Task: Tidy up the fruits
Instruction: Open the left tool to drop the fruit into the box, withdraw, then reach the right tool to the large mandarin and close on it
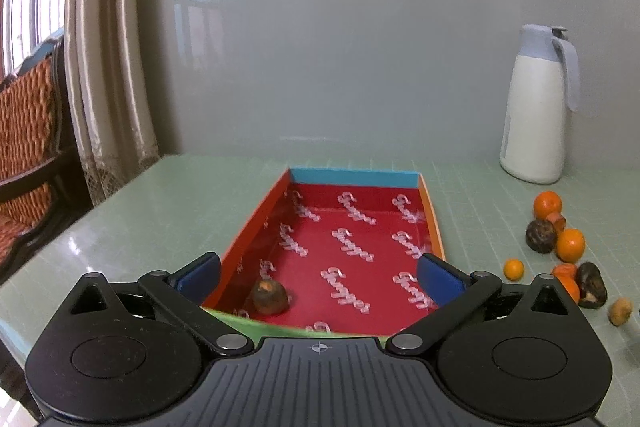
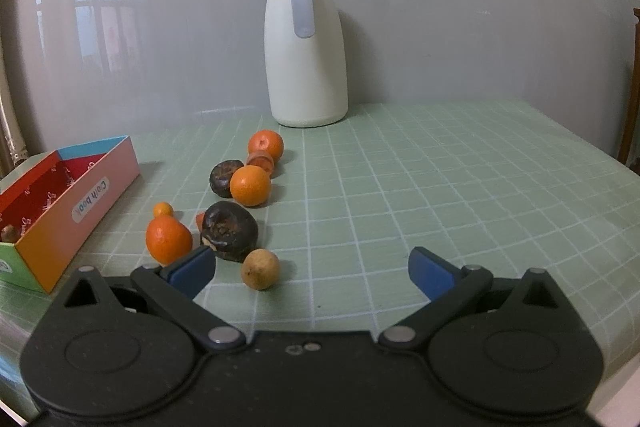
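My left tongs [image 1: 319, 277] gape empty over the red-lined box [image 1: 434, 223], where one brown fruit [image 1: 269, 295] lies. My right tongs [image 2: 312, 271] are spread near the tan fruit [image 2: 260, 269] on the tabletop [image 2: 460, 187].

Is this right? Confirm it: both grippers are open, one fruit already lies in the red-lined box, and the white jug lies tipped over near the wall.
Not quite. The white jug stands upright near the wall, as the right wrist view shows. The rest holds: the left gripper and right gripper are open, and one brownish fruit lies in the red-lined box.
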`<action>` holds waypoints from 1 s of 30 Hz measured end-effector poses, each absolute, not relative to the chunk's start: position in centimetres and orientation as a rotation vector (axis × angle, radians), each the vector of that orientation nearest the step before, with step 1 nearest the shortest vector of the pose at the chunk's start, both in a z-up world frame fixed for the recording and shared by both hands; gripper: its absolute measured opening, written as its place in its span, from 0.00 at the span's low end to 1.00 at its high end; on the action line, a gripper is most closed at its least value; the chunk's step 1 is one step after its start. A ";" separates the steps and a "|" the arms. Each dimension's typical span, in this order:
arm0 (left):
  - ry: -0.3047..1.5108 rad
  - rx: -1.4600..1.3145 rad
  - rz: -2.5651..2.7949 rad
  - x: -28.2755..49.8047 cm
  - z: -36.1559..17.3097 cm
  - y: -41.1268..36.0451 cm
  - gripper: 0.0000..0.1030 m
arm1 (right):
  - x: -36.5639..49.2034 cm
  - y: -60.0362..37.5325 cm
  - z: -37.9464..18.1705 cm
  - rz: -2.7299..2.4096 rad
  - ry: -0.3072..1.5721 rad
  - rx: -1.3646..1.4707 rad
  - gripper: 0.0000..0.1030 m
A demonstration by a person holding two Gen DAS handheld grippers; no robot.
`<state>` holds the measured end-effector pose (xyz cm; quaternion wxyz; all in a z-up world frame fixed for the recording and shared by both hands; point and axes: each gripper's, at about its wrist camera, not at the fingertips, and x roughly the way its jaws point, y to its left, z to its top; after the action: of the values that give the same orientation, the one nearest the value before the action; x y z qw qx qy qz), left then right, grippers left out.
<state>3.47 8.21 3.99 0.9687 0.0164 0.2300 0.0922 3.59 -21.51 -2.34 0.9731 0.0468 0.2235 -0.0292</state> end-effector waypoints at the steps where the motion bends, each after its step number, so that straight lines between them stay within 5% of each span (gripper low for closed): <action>1: 0.472 0.030 0.183 3.3 3.8 8.3 1.00 | 3.6 -21.5 -2.3 -0.058 0.452 0.094 1.00; 30: 0.488 0.029 0.211 0.4 -0.3 11.1 1.00 | 5.5 -17.6 -2.3 -0.020 0.435 -0.024 1.00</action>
<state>0.38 11.15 -0.33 0.9647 0.0142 0.2413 0.1042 5.47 -17.60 -2.31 0.9763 -0.0121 0.2159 -0.0100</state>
